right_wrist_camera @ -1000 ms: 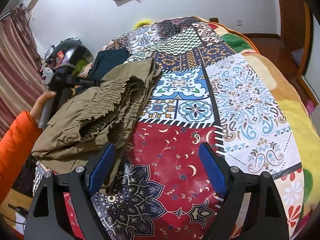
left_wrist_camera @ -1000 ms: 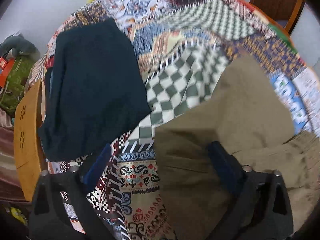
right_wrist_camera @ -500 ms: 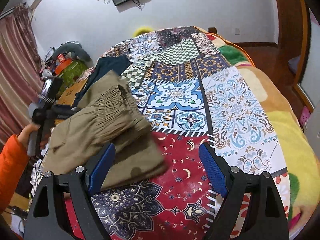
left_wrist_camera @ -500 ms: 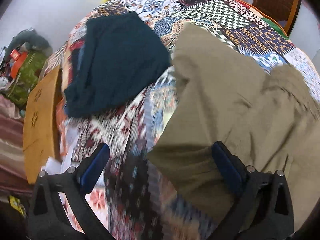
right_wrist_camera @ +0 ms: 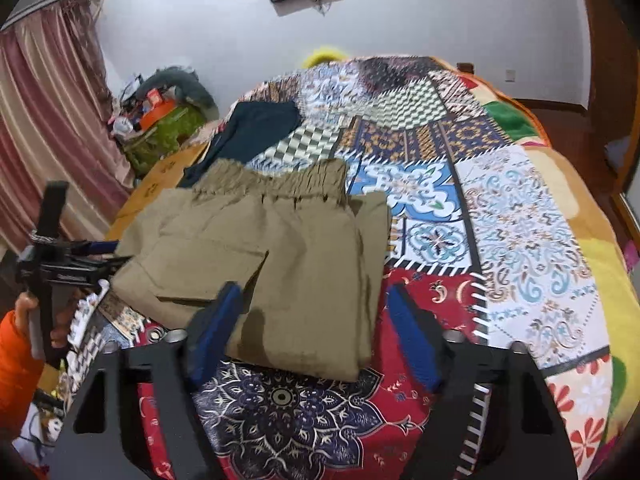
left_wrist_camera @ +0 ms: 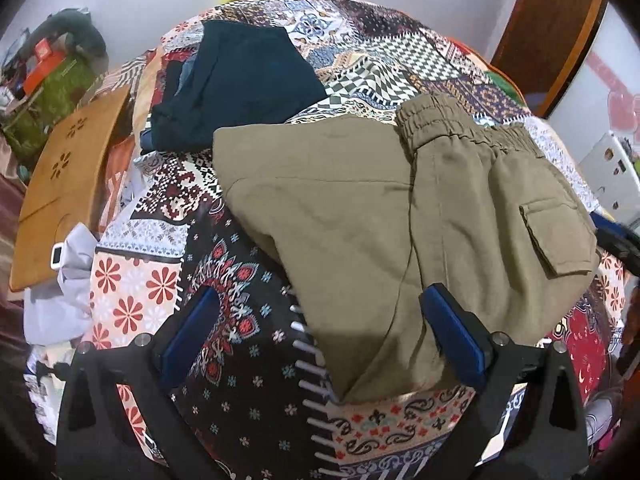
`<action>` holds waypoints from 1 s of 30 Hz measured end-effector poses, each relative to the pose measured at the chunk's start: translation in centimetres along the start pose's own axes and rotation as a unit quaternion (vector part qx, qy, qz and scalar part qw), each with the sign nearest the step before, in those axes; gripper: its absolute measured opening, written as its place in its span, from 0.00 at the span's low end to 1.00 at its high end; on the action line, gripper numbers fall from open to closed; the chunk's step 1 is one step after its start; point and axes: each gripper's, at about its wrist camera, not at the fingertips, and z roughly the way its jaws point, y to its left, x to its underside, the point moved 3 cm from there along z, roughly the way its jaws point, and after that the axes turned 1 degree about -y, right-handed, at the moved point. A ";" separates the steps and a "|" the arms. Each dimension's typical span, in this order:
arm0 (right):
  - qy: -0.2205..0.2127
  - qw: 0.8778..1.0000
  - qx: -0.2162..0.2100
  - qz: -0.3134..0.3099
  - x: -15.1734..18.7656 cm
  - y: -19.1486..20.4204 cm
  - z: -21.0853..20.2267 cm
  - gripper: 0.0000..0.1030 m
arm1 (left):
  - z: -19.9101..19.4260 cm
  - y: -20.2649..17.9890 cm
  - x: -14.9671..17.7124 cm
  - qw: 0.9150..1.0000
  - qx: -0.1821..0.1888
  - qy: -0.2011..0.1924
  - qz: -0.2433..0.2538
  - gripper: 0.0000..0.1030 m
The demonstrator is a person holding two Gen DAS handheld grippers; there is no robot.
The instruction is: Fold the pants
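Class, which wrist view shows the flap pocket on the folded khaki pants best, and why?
The left wrist view: the flap pocket lies sharp and unobstructed on the khaki pants. In the right wrist view the pocket is blurrier, partly behind a fingertip.

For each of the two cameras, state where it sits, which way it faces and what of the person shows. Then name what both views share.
Left wrist: on the left gripper, angled down at the khaki pants on the patchwork quilt; its open fingers show.
Right wrist: on the right gripper, aimed across the bed toward the wall; its closing fingers straddle the pants' near edge without pinching; an orange sleeve shows.
Shared: pants, quilt, dark folded garment.
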 end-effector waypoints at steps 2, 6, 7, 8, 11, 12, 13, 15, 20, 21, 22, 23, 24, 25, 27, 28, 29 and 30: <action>0.023 1.000 0.002 -0.002 0.5 -0.1 1.4 0.51 | -0.3 0.8 0.4 1.000 -0.012 -0.006 -0.012 1.00; 0.031 0.999 0.010 -0.003 1.5 -0.6 1.8 0.50 | -0.8 3.0 1.9 0.998 -0.043 -0.016 -0.034 1.00; 0.032 0.999 0.012 -0.001 1.7 -0.8 1.6 0.50 | -0.9 3.5 2.2 0.998 -0.052 -0.014 -0.036 1.00; 0.031 0.999 0.013 -0.001 1.8 -0.9 1.3 0.50 | -1.1 4.1 2.5 0.997 -0.059 -0.014 -0.038 1.00; 0.034 0.999 0.020 -0.003 1.8 -1.2 0.4 0.50 | -1.7 5.0 2.5 0.996 -0.076 -0.014 -0.037 0.95; 0.033 0.999 0.024 -0.006 1.6 -1.2 0.1 0.50 | -1.9 5.3 2.3 0.996 -0.082 -0.016 -0.034 0.95; 0.032 0.999 0.027 -0.009 1.4 -1.1 -0.2 0.50 | -2.4 5.3 1.8 0.996 -0.080 -0.023 -0.033 0.94; 0.025 0.999 0.034 -0.019 0.5 -0.7 -0.8 0.50 | -3.3 5.1 0.9 0.997 -0.062 -0.037 -0.039 0.94; -0.003 0.999 0.006 -0.038 -2.1 1.3 -1.3 0.55 | -5.6 1.3 -3.1 0.996 -0.002 -0.084 -0.011 0.95; -0.008 0.999 -0.002 -0.043 -2.7 1.8 -1.1 0.55 | -5.7 0.2 -3.9 0.996 0.012 -0.089 0.000 0.95; -0.010 0.999 -0.008 -0.047 -3.1 2.2 -0.9 0.55 | -5.6 -0.5 -4.4 0.996 0.021 -0.090 0.006 0.95; -0.011 0.998 -0.018 -0.051 -3.7 2.8 -0.4 0.55 | -5.2 -1.8 -5.3 0.995 0.039 -0.087 0.017 0.95; -0.011 0.998 -0.025 -0.053 -4.0 3.1 -0.1 0.55 | -4.9 -2.5 -5.7 0.995 0.047 -0.084 0.022 0.95; -0.011 0.998 -0.032 -0.056 -4.3 3.5 0.4 0.55 | -4.4 -3.4 -6.2 0.995 0.056 -0.080 0.031 0.95; -0.005 0.997 -0.045 -0.061 -5.0 4.3 1.9 0.55 | -3.0 -4.9 -7.1 0.994 0.066 -0.072 0.048 0.95; 0.000 0.997 -0.050 -0.061 -5.1 4.4 2.6 0.55 | -2.1 -5.4 -7.4 0.994 0.068 -0.065 0.054 0.95; 0.006 0.997 -0.055 -0.060 -5.1 4.5 3.2 0.55 | -0.9 -5.8 -7.7 0.994 0.071 -0.055 0.057 0.95; 0.015 0.996 -0.059 -0.058 -5.1 4.5 4.0 0.55 | 0.0 -5.9 -7.7 0.995 0.072 -0.045 0.057 0.95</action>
